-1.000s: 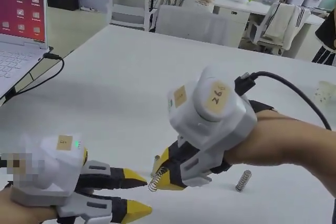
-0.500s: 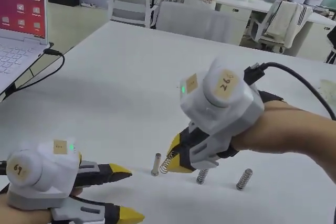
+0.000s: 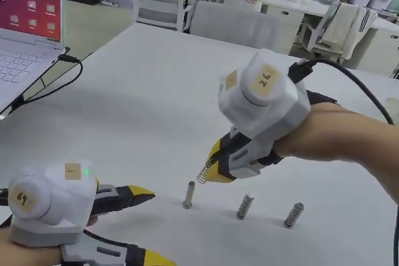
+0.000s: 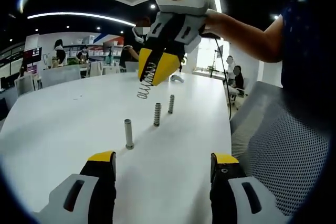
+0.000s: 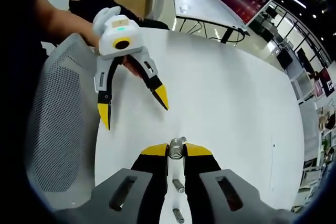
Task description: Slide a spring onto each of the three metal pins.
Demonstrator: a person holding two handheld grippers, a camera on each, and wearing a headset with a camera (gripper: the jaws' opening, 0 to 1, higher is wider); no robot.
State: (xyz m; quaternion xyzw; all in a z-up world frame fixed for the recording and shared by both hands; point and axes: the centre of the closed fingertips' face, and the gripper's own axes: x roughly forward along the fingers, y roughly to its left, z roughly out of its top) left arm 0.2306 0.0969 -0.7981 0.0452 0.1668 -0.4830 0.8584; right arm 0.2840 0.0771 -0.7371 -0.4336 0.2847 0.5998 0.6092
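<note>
1. My right gripper [image 3: 215, 169] has risen since the earlier frame, jaws clamped on the last spring [image 3: 204, 174], just above the bare pin [image 3: 189, 194].
2. The middle pin [image 3: 245, 206] and end pin [image 3: 293, 215] already carry springs; one remains.
3. My left gripper [image 3: 153, 225] idles, jaws apart.

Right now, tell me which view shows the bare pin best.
The left gripper view: the bare pin stands upright, whole and unobstructed against the table. The head view shows it whole, but smaller. The right gripper view shows a small stub between the jaws of the right tool, probably it.
</note>
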